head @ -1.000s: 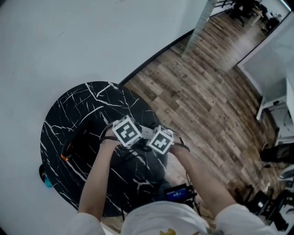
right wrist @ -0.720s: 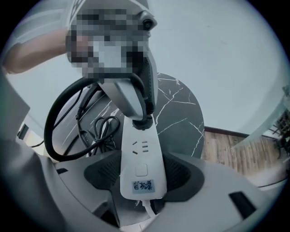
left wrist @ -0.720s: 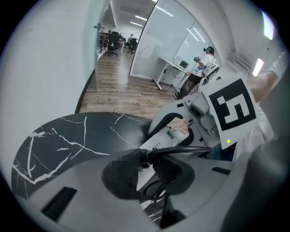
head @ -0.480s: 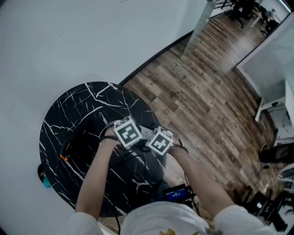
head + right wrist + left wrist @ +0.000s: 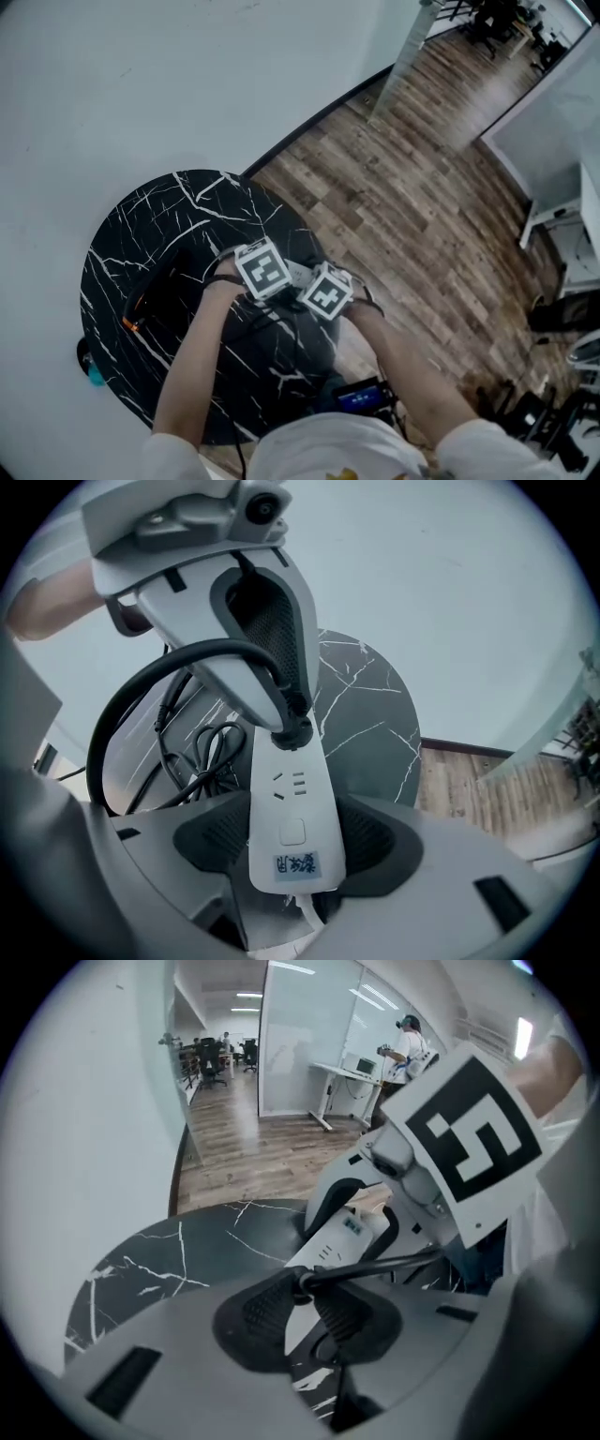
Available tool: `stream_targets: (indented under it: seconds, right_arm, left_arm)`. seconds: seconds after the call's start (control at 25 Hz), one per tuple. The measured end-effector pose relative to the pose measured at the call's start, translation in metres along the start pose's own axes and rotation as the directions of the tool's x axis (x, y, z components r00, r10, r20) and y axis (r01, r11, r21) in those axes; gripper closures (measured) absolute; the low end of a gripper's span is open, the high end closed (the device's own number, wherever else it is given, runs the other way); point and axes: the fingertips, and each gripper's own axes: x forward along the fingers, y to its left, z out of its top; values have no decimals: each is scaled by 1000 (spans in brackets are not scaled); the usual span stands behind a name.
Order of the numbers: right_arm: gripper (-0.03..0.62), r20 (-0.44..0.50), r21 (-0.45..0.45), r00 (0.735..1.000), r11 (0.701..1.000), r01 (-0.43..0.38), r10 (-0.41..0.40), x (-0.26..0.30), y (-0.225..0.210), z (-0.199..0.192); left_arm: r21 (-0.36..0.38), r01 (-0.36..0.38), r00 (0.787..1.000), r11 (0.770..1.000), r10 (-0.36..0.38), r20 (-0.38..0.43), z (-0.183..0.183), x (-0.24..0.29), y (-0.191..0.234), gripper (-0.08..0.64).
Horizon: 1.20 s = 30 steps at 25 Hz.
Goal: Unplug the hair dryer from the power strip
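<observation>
dark wood-plank floor [image 5: 412, 187] and a pale wall surrounded a round black white-veined bench [image 5: 141, 225] at the centre left of the head view. on it, near the frame's middle, the right gripper [image 5: 292, 844] had its fingers clamped on the sides of a long white power strip [image 5: 289, 799]. the left gripper [image 5: 305, 1290] had its fingers pinched on the black plug [image 5: 291, 731], seated in the strip's far end, its black cord [image 5: 141, 691] looping left. a black hair dryer with an orange tip [image 5: 155, 295] lay at the bench's left.
</observation>
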Motion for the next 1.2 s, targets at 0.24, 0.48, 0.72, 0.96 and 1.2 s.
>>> stream_targets:
  seconds: [0.24,0.48,0.72,0.96,1.2]
  right_arm:
    - [318,-18,-3,1000,1000,3,-3,0,-2,-3]
    - [318,-26,-1,1000,1000,-4,4,0,-1,-1]
    - [318,-25,14,1000,1000,8,-7,-1,-2,-1]
    - [318,-47,12,999,1000,2,-2,-1,0,-3]
    - [318,-42,25,999,1000,6,-5,-2,-3,-2]
  left_arm:
    - [-135,208,977,969,-199,74,10,2,-7,485]
    - [-59,40,999,997,-39,13,2,0,1,495]
    - [-133,188,980,973,-178,88,11,1,-7,483]
    - [-117,105,994,988,-101,38,1,0,-3,495]
    - [-85,151,987,985,-144,74,14,0,-7,492]
